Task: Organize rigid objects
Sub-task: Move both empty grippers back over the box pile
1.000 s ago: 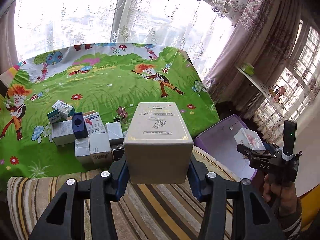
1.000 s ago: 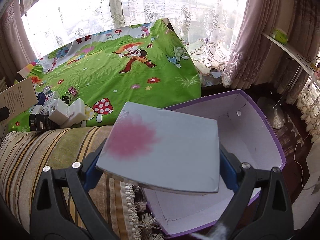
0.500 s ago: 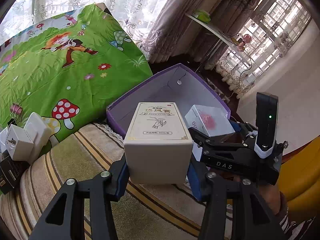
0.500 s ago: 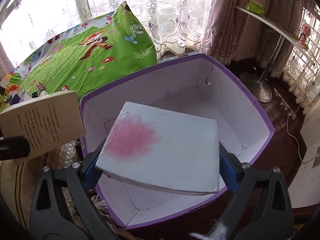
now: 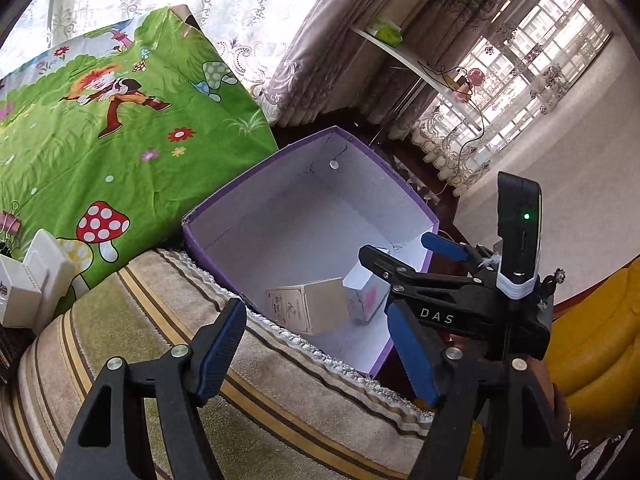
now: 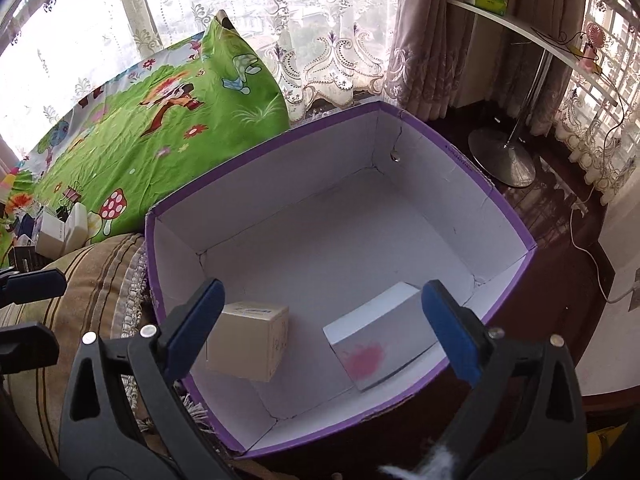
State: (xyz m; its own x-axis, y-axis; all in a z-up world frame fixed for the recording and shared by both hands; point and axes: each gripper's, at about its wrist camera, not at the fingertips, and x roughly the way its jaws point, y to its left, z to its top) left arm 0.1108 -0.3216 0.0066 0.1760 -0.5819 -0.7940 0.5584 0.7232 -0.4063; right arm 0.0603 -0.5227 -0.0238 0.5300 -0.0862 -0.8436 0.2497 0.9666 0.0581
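The beige carton and the white pink-stained carton are being left inside the purple bin, below both grippers. The left gripper, just opened, and the right gripper are being held empty, so further cartons are being awaited.

left tongs just opened, empty; beige box inside purple bin.

Left wrist cam looks steeply down from over the striped sofa edge, bin ahead, near. Right wrist cam sits over the bin, looking down into it, close. Both share bin, green cloth.
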